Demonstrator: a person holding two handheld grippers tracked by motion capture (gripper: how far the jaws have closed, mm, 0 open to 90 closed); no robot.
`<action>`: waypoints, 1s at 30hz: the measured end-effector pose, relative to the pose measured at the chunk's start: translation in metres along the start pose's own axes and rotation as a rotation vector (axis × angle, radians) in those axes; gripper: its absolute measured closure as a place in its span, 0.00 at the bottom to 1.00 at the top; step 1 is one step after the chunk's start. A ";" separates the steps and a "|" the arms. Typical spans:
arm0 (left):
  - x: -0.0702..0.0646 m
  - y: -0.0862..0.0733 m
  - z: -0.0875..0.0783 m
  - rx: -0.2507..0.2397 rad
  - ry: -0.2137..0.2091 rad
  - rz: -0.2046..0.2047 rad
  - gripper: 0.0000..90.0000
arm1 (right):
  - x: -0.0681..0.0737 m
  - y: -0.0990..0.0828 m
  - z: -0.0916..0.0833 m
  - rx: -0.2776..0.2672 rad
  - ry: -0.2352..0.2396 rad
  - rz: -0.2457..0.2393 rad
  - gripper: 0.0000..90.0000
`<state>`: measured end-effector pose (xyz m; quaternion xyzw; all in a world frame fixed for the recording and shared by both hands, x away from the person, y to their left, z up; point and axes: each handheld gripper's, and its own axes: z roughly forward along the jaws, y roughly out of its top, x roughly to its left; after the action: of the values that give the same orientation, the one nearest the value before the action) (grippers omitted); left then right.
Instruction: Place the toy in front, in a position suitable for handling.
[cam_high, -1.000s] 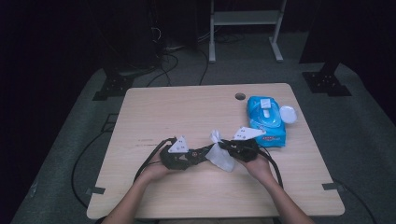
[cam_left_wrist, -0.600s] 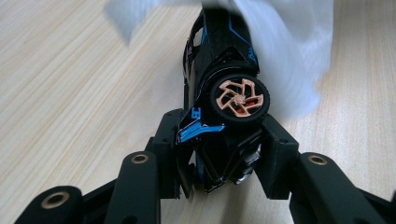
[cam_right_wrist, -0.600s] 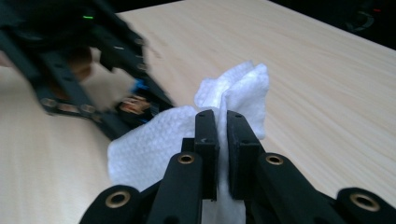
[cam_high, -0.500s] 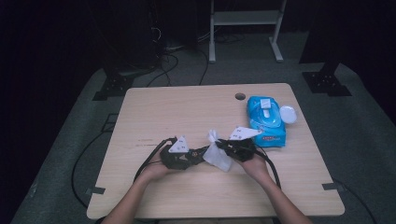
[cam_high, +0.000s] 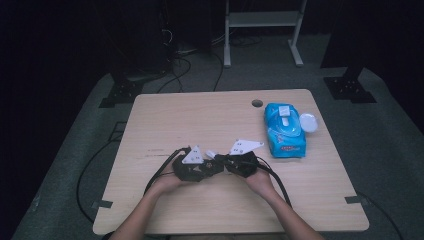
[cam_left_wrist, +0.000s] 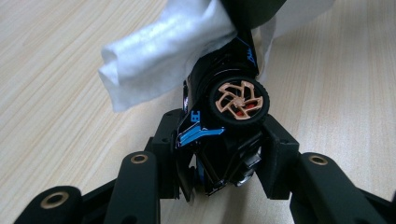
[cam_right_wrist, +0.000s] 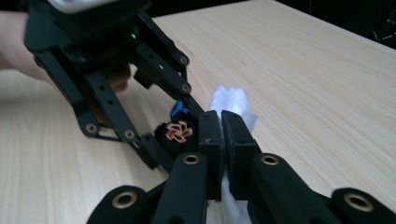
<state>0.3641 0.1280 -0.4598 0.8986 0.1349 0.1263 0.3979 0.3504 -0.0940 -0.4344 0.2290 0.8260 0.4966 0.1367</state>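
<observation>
Black toy car (cam_left_wrist: 219, 121), blue trim, copper wheels, tilted on end; crumpled white wipe (cam_left_wrist: 159, 46) touching it.

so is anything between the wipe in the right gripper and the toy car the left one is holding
Nothing visible. The left gripper clamps the black toy car by its body, and the white wipe, pinched in the right gripper, already lies against the car's upper end. Bare table lies around them.
</observation>
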 end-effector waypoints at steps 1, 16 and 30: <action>0.000 0.000 0.000 0.000 0.002 0.004 0.64 | -0.002 -0.001 -0.001 0.010 -0.009 -0.003 0.96; 0.001 0.000 0.000 0.002 -0.006 -0.005 0.63 | -0.024 -0.017 -0.024 0.004 -0.089 -0.005 0.86; 0.001 0.003 0.002 -0.002 -0.014 -0.010 0.64 | -0.030 -0.017 -0.041 -0.023 -0.083 0.054 0.93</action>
<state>0.3662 0.1245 -0.4587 0.8984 0.1363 0.1182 0.4004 0.3536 -0.1477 -0.4297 0.2702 0.8074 0.4997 0.1597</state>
